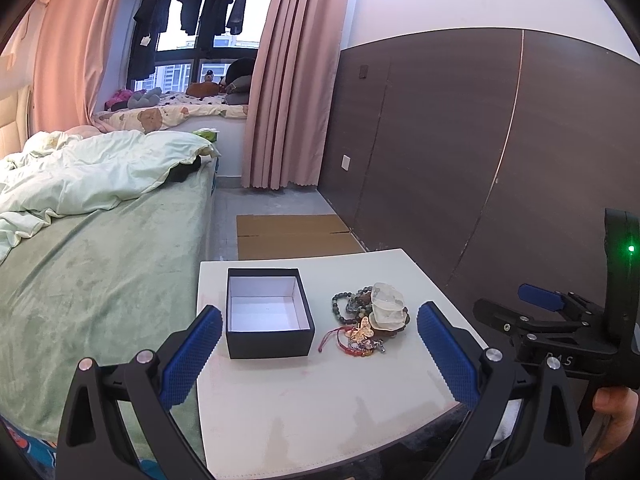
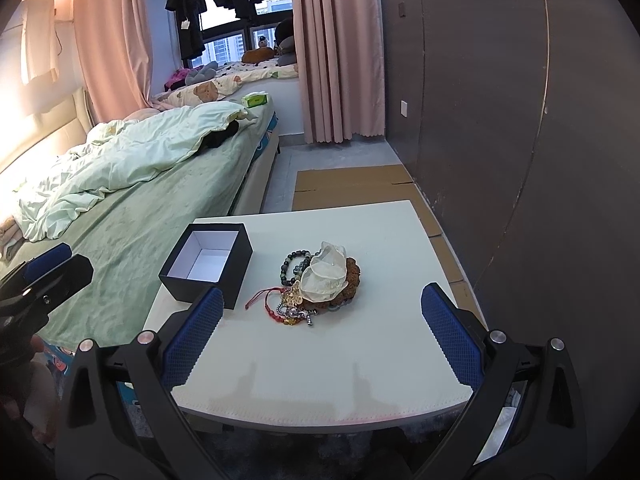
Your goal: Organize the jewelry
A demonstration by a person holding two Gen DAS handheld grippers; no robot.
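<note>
I see the black box [image 1: 270,312] open and empty near the table's [image 1: 320,400] left edge. Jewelry heap [image 1: 370,322] lies beside it, mid-table, no clear axis. Left gripper [image 1: 320,344] and right gripper [image 2: 322,326]: jaws wide apart, holding nothing.

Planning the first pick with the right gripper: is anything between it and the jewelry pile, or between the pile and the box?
Nothing visible. The right gripper is open over bare table, the jewelry pile lies ahead, and the open box stands beside it.

Soft window daylight, warm glow at left, sharp focus, strong fisheye edge curvature.
</note>
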